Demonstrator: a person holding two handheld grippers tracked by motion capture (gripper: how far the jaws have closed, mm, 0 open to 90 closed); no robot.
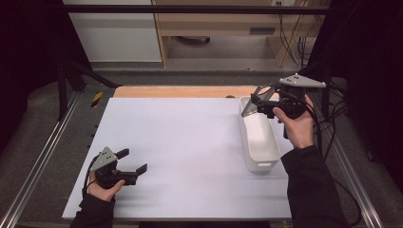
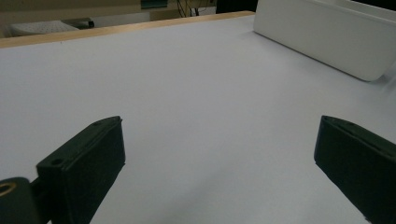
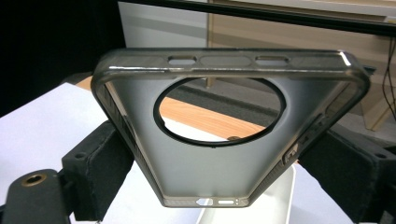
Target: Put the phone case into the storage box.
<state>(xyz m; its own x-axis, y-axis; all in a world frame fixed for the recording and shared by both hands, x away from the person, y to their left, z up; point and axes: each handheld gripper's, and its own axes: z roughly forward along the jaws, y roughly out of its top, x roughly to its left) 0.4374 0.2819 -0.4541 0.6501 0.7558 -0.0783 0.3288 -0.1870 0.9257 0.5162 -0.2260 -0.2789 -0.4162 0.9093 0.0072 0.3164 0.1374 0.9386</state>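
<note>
Two jaws of the right gripper [image 3: 219, 163] were clamped on the long sides of a translucent grey phone case [image 3: 224, 140], held above the far end of the white bin [image 1: 259, 135] at the desk's right edge. For a clean release, the case should be lowered level inside the bin walls first. Left gripper [image 1: 130, 161] rested near the front left corner, jaws wide, holding nothing.

Translucent grey phone case [image 3: 224, 154], held aloft
</note>
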